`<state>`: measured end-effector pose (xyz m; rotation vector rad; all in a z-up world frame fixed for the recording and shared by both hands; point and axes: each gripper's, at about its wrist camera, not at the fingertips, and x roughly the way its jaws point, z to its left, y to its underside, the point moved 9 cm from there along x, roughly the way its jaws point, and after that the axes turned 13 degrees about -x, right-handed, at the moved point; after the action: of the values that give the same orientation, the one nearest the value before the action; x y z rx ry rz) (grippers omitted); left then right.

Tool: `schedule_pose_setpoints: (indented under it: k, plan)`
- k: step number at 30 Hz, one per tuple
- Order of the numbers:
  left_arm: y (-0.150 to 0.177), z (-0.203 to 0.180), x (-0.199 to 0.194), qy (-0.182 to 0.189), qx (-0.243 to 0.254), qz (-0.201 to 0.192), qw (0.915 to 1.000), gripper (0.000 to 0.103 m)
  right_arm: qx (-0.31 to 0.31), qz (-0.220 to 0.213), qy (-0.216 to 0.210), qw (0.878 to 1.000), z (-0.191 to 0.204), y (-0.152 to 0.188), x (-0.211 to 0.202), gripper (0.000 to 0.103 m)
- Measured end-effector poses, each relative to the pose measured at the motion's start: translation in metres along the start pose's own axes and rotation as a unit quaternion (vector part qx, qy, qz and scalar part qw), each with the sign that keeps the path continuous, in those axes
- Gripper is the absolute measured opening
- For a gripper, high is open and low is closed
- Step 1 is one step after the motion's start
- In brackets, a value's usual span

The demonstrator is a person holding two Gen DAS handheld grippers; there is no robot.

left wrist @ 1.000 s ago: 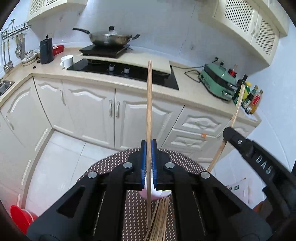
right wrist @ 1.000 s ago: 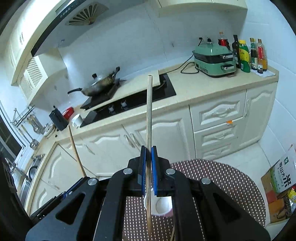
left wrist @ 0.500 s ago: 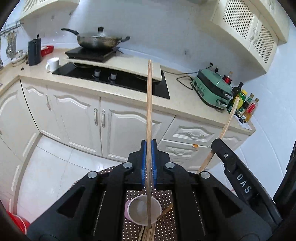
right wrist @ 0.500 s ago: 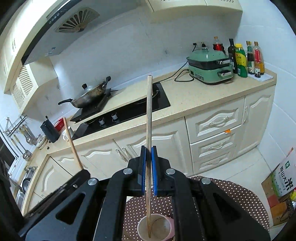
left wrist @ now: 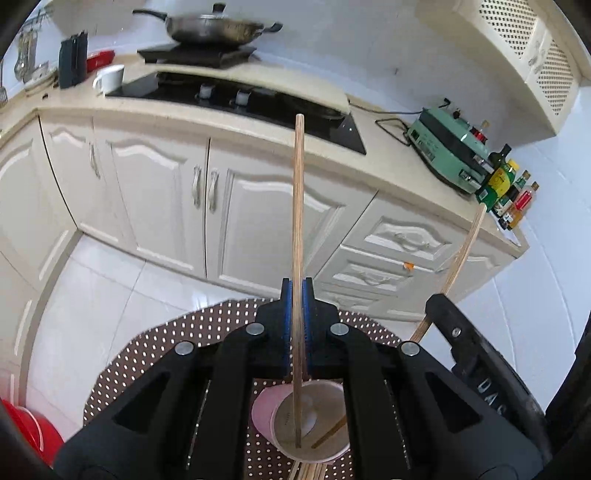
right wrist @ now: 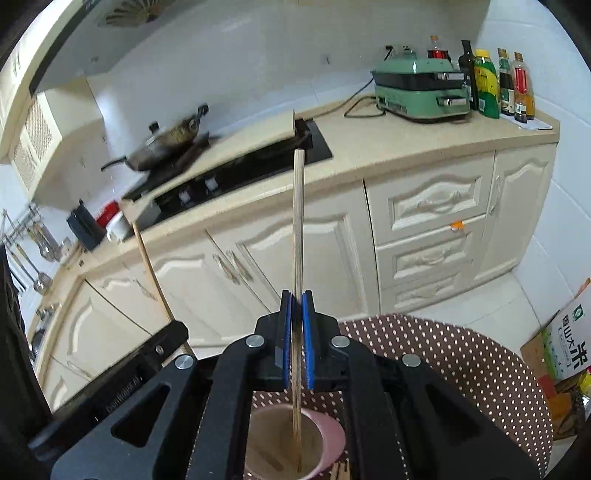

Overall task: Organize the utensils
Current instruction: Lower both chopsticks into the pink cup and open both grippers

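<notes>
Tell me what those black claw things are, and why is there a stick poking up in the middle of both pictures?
Those black claws are grabbers that a person holds, one in each hand. Each grabber carries a little camera looking along its two fingers, so one picture is from the left gripper and the other from the right gripper. Each is shut on one wooden chopstick, which is the stick you see. Below them a pink cup stands on a brown dotted table, and both chopsticks' lower ends reach down into it. More chopsticks lie beside the cup, mostly hidden. Behind is a kitchen counter with a wok and a green cooker.
</notes>
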<state>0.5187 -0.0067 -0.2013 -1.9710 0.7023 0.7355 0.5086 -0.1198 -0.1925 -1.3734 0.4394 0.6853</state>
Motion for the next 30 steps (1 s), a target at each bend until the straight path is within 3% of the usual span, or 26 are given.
schedule_pose_setpoints:
  k: [8,18,26,30]
  plan:
    - [0.028,0.013,0.008,-0.006,0.011,0.033,0.9994,0.007,-0.011,0.042,-0.006,0.999,0.003,0.038,0.006,0.005]
    - [0.059,0.025,0.004,-0.010,0.012,0.071,0.9973,0.007,-0.016,0.071,-0.014,0.997,0.004,0.059,0.002,0.007]
    - [0.067,0.026,-0.004,-0.022,0.045,0.056,0.9972,0.009,-0.009,0.087,-0.023,0.996,0.008,0.070,-0.001,0.008]
    - [0.069,0.027,-0.008,-0.025,0.057,0.058,0.9964,0.009,-0.021,0.093,-0.021,0.995,0.009,0.073,-0.005,0.023]
